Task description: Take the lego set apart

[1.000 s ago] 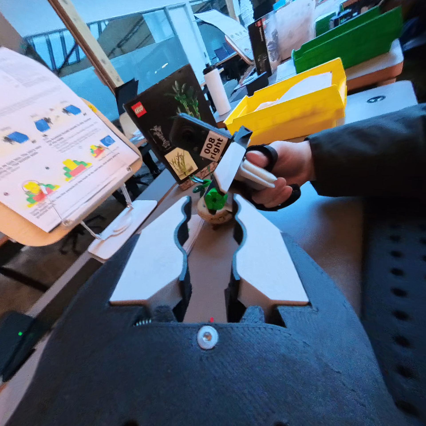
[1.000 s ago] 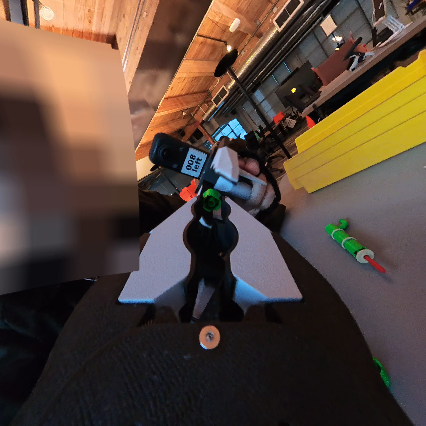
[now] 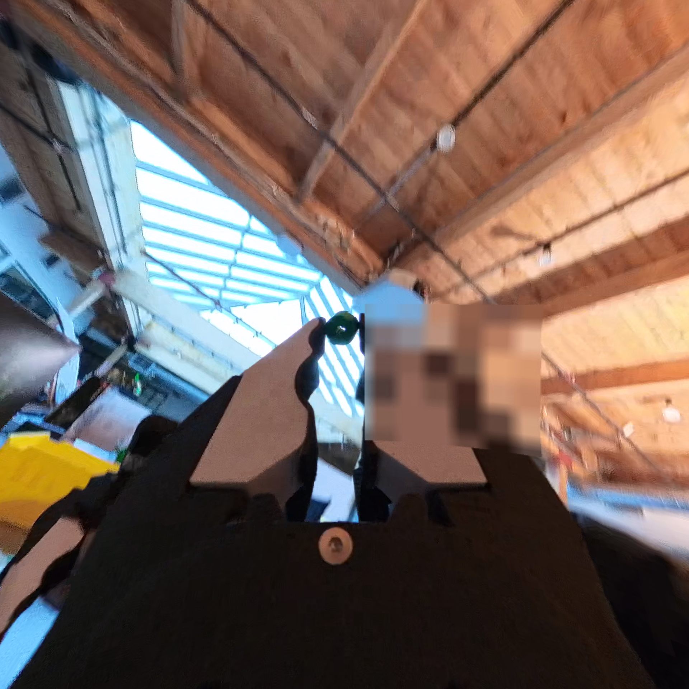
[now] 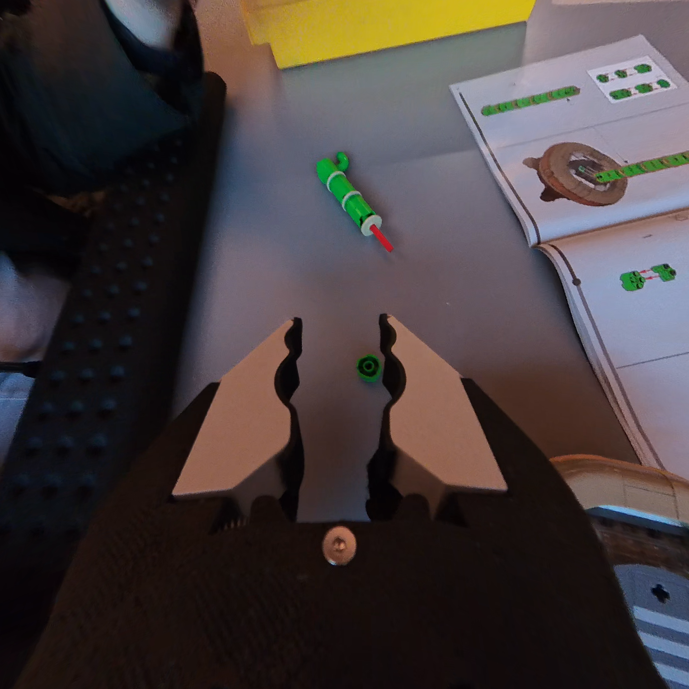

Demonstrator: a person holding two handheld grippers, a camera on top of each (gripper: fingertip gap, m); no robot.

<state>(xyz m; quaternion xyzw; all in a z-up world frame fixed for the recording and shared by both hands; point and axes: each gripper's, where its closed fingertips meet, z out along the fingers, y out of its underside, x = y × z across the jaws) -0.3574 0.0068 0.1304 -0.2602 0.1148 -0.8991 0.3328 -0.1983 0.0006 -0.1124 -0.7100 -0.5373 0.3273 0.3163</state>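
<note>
Change, right claw: a second ago my right claw (image 4: 340, 320) was pinched on a small green part up in the air. Now it is spread wide and pointing down at the desk (image 4: 466, 298), holding nothing.
Released part: the green round stud (image 4: 368, 369) lies loose on the desk between my right claw's fingers, just beside the right-hand one, hollow face up.
Change, left claw: my left claw (image 3: 339, 321) was open and low over the desk. Now it is tilted up at the wooden ceiling and closed narrow, with a dark green ring (image 3: 341, 329) nipped at its very tips. A mosaic patch hides most of one finger, so I judge the grip from the visible side only.
Meaning for the task: one piece appears to be off and set down, and I judge that another is freshly pulled away, so the stripping is moving on piece by piece.
Look of the set: the bamboo stalk (image 4: 348, 195) lies on its side mid-desk, well ahead of the stud. It has bright green segments, pale rings, a curled hook at its far end and a red axle sticking out of its near end, and it is still assembled.
Surroundings: the open instruction booklet (image 4: 559, 167) lies at the desk's right edge, the yellow bin (image 4: 373, 33) at the far edge and the black studded mat (image 4: 112, 298) along the left.
</note>
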